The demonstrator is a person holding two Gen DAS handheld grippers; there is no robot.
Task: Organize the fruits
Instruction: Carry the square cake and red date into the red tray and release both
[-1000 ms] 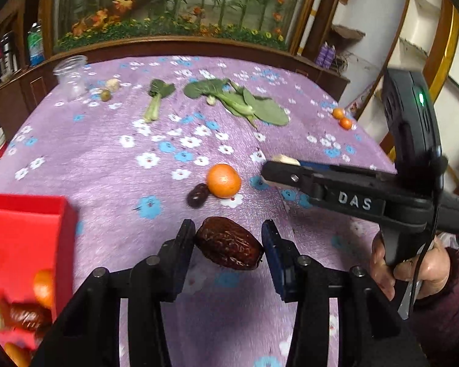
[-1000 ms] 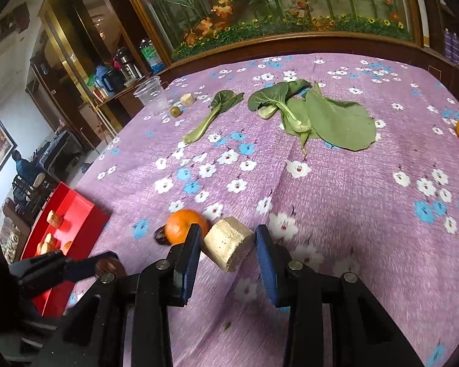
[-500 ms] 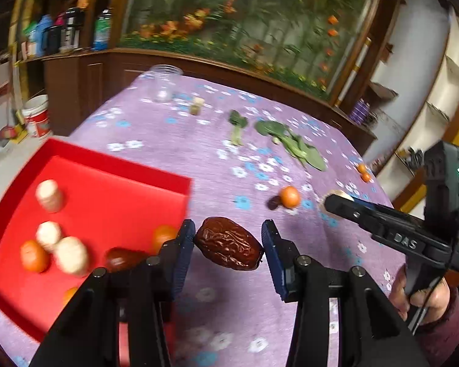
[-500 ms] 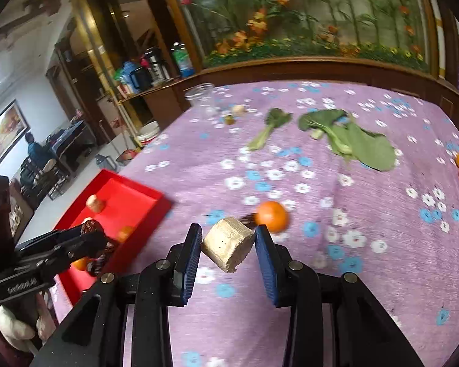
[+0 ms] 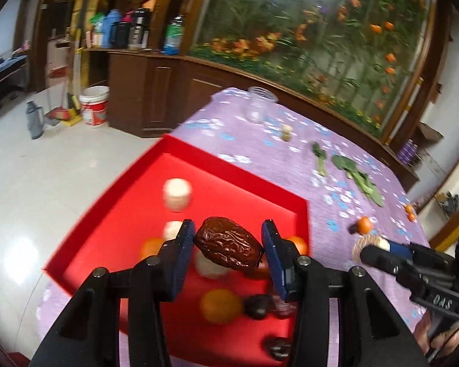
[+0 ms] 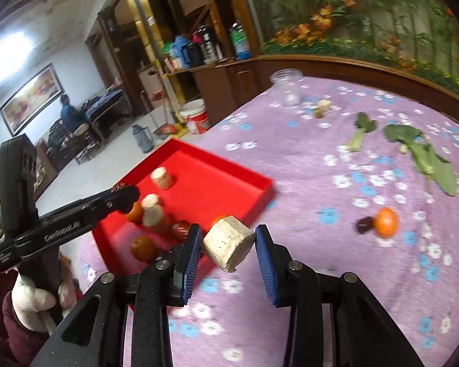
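The left gripper (image 5: 228,241) clamps a wrinkled, glossy brown date (image 5: 228,243) above the red tray (image 5: 254,180), while the right gripper (image 6: 226,246), whose body reads "DAS", pinches a pale, rough-cut chunk (image 6: 228,243), possibly sugarcane, over the purple floral tablecloth (image 6: 321,183) beside it.

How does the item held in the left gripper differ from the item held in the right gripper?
The left gripper holds a dark brown date with wrinkled, glossy skin; the right gripper holds a pale beige chunk with a matte, grainy surface. The date is oval and rounded, the chunk a short cylinder with flat cut faces. The date hangs over the red tray, the chunk near its edge. Both are clamped between blue jaws, off the table.
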